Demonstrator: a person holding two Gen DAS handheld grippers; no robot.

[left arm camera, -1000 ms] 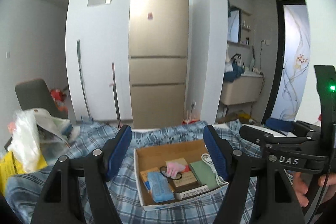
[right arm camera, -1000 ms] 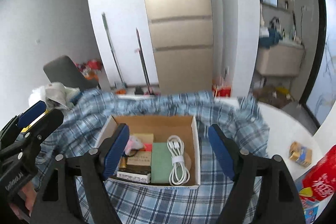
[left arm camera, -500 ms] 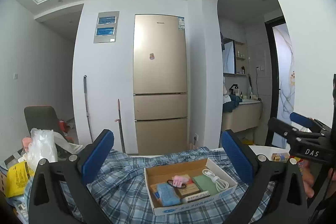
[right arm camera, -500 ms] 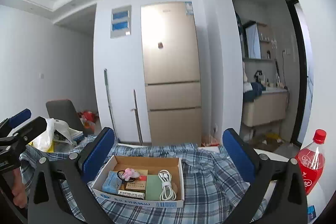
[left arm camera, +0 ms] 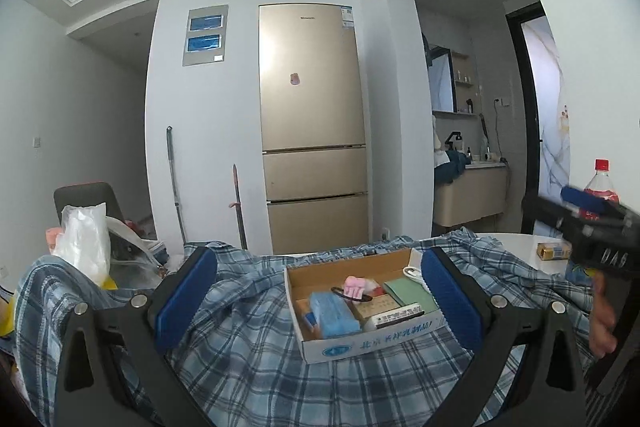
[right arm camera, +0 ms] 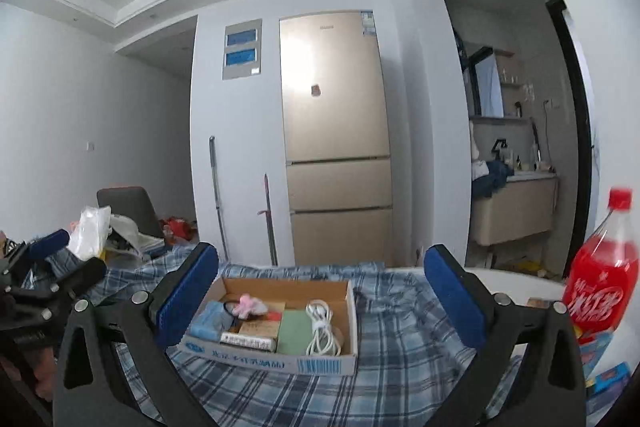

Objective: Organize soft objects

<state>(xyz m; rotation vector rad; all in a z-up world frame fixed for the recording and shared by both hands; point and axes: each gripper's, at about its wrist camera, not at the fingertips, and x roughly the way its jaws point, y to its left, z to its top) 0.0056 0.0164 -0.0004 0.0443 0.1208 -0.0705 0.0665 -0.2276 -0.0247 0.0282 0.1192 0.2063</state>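
In the left wrist view, the left gripper (left arm camera: 320, 293) stands spread wide with nothing between its 2 blue pads, having just been opening, and it points across a blue plaid cloth (left arm camera: 240, 339) toward an open cardboard box (left arm camera: 360, 345) that sits on the cloth. Inside the box lie a pale blue soft pack (left arm camera: 333, 314) at its left, a pink fluffy hair tie (left arm camera: 355, 286) with a black loop behind that, a green flat card (left arm camera: 408, 293) toward the right, and a white cable (left arm camera: 412, 271) at the far right corner. Left of the box a white plastic bag (left arm camera: 84, 241) stands on the cloth's edge; right of the box the right gripper (left arm camera: 592, 223) shows, blurred, with a hand (left arm camera: 602, 319) below it. In the right wrist view, the right gripper (right arm camera: 322, 293) is likewise spread wide and empty, its jaws just having opened, facing the same box (right arm camera: 280, 357). The coiled cable (right arm camera: 322, 327) lies at the box's right, the green card (right arm camera: 296, 331) beside it, the pink hair tie (right arm camera: 250, 305) and blue pack (right arm camera: 208, 319) toward the left. A red soda bottle (right arm camera: 600, 279) stands well right of the box.
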